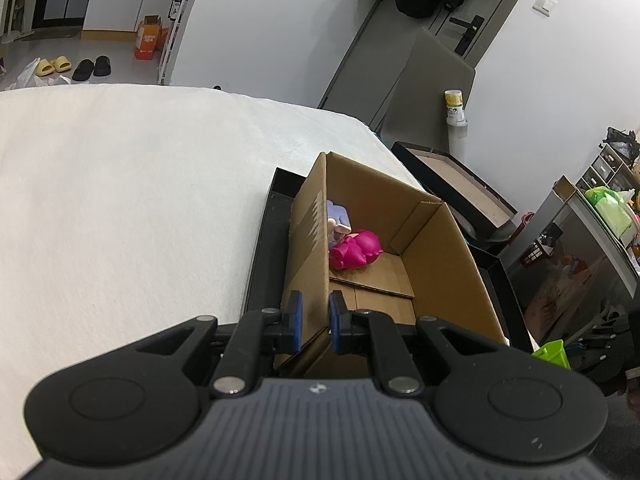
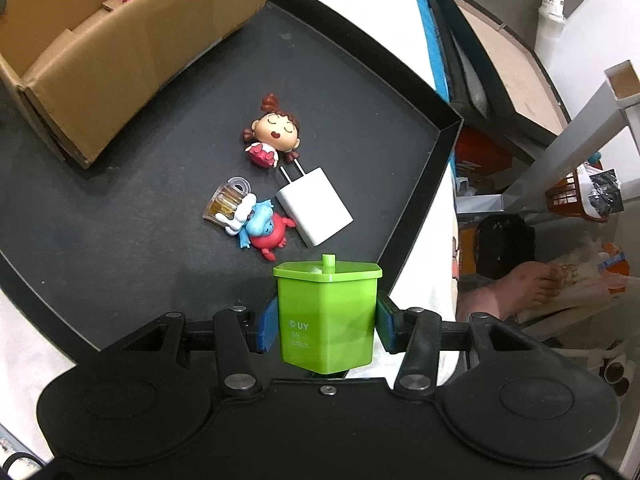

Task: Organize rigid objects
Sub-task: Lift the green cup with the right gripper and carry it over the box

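Observation:
My left gripper (image 1: 316, 318) is shut on the near-left wall of a cardboard box (image 1: 436, 256), which stands on a black tray (image 1: 264, 248). Inside the box lie a magenta toy (image 1: 356, 250) and a pale purple figure (image 1: 339, 218). My right gripper (image 2: 326, 322) is shut on a green plastic block (image 2: 328, 316) and holds it above the black tray (image 2: 132, 208). On the tray lie a girl figurine (image 2: 272, 132), a white charger (image 2: 316, 206), a blue and red figure (image 2: 262, 230) and a clear mug toy (image 2: 226, 200). The box (image 2: 120, 52) stands at the upper left.
The tray lies on a white cloth surface (image 1: 120, 200). A second black tray (image 1: 456, 184) and a bottle (image 1: 456, 120) are beyond the edge. A bare foot (image 2: 520, 284), shelves and baskets (image 2: 576, 196) are on the floor to the right.

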Demonstrator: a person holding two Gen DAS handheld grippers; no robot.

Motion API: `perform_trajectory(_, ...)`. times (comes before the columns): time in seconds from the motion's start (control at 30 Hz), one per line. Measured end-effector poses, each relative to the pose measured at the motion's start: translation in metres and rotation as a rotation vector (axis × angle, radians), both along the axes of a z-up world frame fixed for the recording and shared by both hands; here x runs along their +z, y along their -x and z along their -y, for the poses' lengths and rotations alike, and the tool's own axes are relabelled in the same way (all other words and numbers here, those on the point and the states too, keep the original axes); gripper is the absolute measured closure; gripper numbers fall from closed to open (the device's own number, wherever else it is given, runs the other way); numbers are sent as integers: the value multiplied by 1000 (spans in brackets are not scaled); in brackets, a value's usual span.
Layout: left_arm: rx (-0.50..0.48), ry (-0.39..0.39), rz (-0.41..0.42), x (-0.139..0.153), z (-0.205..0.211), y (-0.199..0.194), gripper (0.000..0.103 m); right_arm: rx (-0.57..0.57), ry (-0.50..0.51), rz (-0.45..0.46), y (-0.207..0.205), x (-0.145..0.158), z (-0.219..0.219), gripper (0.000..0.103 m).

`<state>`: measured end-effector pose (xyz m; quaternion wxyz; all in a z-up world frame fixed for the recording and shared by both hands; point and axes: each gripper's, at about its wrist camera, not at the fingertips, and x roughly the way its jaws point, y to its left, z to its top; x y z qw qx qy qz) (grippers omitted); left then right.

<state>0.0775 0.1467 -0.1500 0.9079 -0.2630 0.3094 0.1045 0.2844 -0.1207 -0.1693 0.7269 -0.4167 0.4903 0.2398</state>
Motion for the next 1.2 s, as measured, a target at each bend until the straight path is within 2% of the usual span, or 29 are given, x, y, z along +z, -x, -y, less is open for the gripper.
perform_trajectory(0.6, -10, -19, 6, 5, 1, 3, 91, 9, -99, 80, 11, 59, -4, 56)
perform_trajectory(0.93, -10, -16, 6, 5, 1, 3, 91, 86, -154, 119, 18, 87, -33, 56)
perform_trajectory(1.2, -11, -16, 7, 5, 1, 3, 91, 107, -211, 129, 17, 107, -59, 56)
